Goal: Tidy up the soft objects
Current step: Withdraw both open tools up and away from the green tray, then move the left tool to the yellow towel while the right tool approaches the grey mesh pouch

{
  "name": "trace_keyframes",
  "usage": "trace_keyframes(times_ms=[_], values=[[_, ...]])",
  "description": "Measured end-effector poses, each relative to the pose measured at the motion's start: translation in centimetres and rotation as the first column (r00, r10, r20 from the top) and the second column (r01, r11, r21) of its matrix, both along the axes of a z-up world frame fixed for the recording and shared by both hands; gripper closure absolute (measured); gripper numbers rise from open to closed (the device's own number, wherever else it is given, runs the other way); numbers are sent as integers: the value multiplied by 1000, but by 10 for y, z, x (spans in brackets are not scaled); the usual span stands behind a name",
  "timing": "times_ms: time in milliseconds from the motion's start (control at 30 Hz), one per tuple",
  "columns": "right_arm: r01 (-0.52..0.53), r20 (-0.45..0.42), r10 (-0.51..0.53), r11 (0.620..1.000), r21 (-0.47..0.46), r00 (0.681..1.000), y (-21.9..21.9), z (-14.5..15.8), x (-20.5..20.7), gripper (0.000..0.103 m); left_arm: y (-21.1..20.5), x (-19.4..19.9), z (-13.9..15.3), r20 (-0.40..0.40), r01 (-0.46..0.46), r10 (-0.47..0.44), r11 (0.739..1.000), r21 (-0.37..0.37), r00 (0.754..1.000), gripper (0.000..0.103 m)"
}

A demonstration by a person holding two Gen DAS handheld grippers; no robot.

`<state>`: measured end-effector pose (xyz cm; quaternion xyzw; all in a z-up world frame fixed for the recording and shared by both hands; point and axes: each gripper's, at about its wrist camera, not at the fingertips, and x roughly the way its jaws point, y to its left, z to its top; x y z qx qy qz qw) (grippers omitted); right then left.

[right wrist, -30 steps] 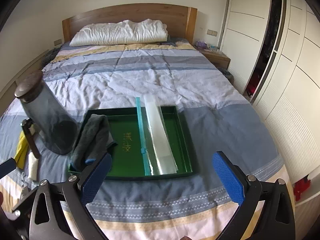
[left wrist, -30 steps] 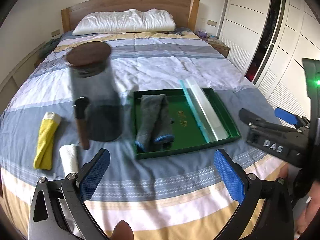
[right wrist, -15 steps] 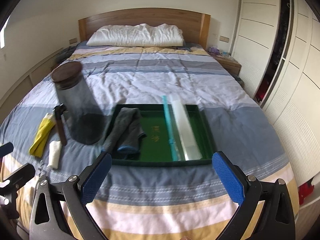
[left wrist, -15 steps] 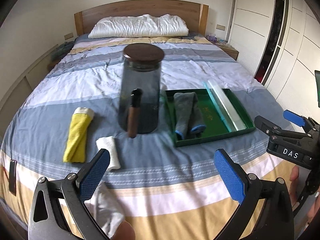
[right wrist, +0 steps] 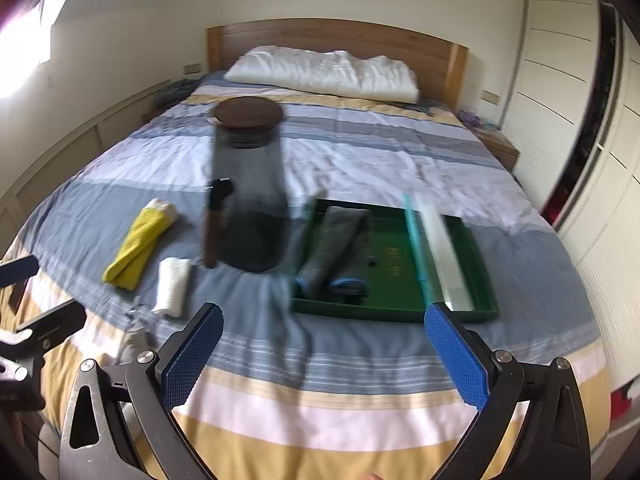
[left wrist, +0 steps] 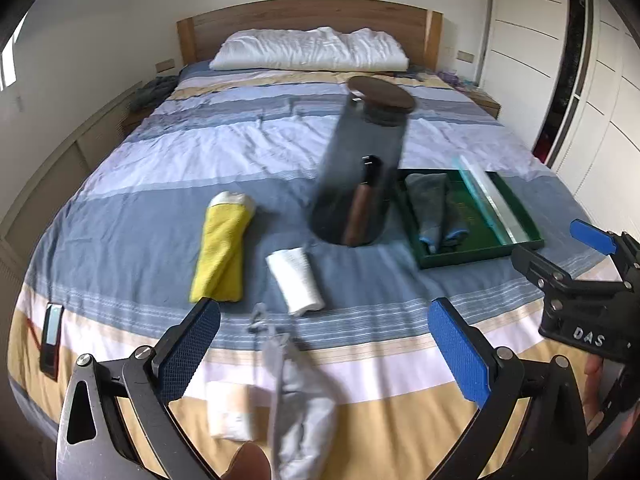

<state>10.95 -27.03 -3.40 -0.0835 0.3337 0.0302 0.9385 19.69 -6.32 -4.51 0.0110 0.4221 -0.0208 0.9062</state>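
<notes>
Holding both grippers wide open over the foot of the bed (left wrist: 360,152), nothing between the fingers of either. My left gripper (left wrist: 324,352) hangs above a crumpled grey-white cloth (left wrist: 300,412) near the bed's edge, with a folded cream cloth (left wrist: 230,410) just beside it. My right gripper (right wrist: 324,354) faces the striped cover short of the green tray (right wrist: 400,312).

Further up the bed: yellow towel roll (left wrist: 222,250), lying lengthwise. Small white roll (left wrist: 295,280) just beside it, toward the tray. Tall smoked-glass jar (left wrist: 360,176) with dark wooden lid stands between the rolls and the tray; a brown wooden-handled tool (left wrist: 360,212) is in front of it, contact unclear.

In the tray: folded grey towel (right wrist: 336,244) with blue trim on the left side; a clear strip with teal edge (right wrist: 434,252) runs lengthwise on the right.

A dark phone-like item (left wrist: 51,340) lies at the left edge. White pillow (left wrist: 308,50) at the headboard.
</notes>
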Motion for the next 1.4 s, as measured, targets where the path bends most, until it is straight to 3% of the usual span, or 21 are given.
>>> trace_keyframes(times_ms=[300,800,1100,1400], values=[[-54,-29,54,998,16,998,48,-19,1,0,49,-5,-8,16,-43,43,999,25,999,1],[-116,-55,117,993,27,992,108,-35,16,0,106,2,-20,1,-86,86,996,2,996,1],[-148,-109,150,989,24,983,140,-70,46,0,146,43,-48,-49,-141,140,990,-9,989,1],[-157,-157,162,987,44,974,163,-102,93,0,144,93,-82,-114,-131,132,991,17,985,1]])
